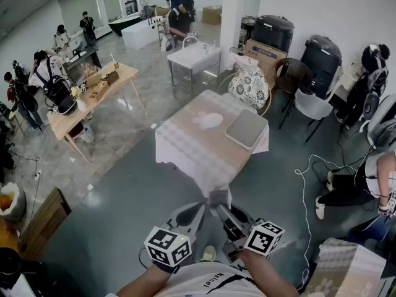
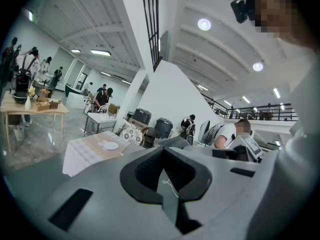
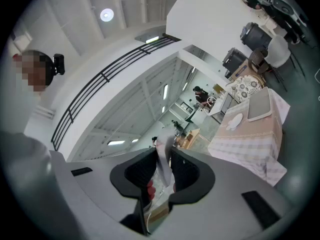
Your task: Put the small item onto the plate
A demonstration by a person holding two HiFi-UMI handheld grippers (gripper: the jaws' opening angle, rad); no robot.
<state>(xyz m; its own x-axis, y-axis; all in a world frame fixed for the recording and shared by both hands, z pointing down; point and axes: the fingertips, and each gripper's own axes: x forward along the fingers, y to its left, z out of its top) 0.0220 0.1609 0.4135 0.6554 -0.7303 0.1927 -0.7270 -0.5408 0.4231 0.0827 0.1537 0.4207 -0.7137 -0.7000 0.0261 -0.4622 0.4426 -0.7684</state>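
Note:
A white paw-shaped plate [image 1: 209, 120] lies on a table with a checked cloth [image 1: 185, 153], well ahead of me. It also shows in the left gripper view as the plate [image 2: 109, 145] and in the right gripper view as the plate [image 3: 235, 121]. Both grippers are held close to my body, far short of the table. My right gripper [image 3: 164, 156] is shut on a thin, pale, translucent packet [image 3: 162, 166], which sticks up beyond the jaws. In the head view the packet [image 1: 219, 197] shows above the right gripper [image 1: 224, 210]. My left gripper [image 2: 167, 170] has its jaws together with nothing held.
A grey tray [image 1: 246, 129] lies on the table to the right of the plate. Chairs [image 1: 312, 107] and black bins [image 1: 272, 31] stand beyond it, and cables [image 1: 309, 166] run over the floor at right. Other tables and several people are at far left.

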